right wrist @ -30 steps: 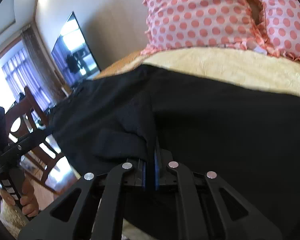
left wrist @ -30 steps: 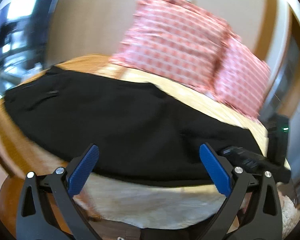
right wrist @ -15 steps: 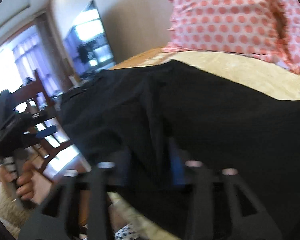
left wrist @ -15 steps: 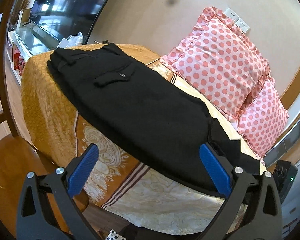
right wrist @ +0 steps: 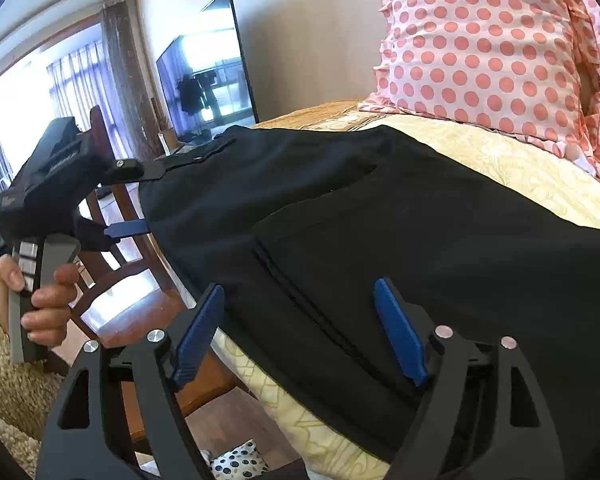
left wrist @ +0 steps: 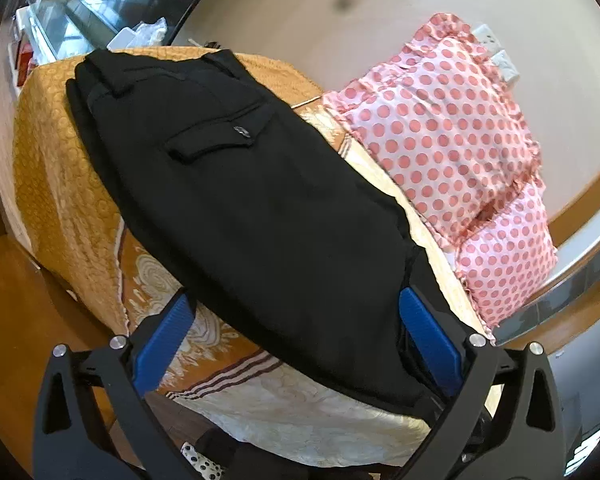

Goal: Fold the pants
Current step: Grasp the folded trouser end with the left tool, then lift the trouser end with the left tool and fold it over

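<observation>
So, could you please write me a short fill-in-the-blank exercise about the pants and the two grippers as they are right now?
1. The pants are ____ in colour.
2. The pillows behind the pants are pink with ____ .
3. Both the left gripper and the right gripper have their jaws ____ , holding nothing.
4. The button sits on the flap of a ____ .

Missing words: black; polka dots; open; pocket

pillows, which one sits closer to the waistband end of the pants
The bigger polka-dot pillow; the smaller pillow sits past it, toward the leg end of the pants.
</observation>
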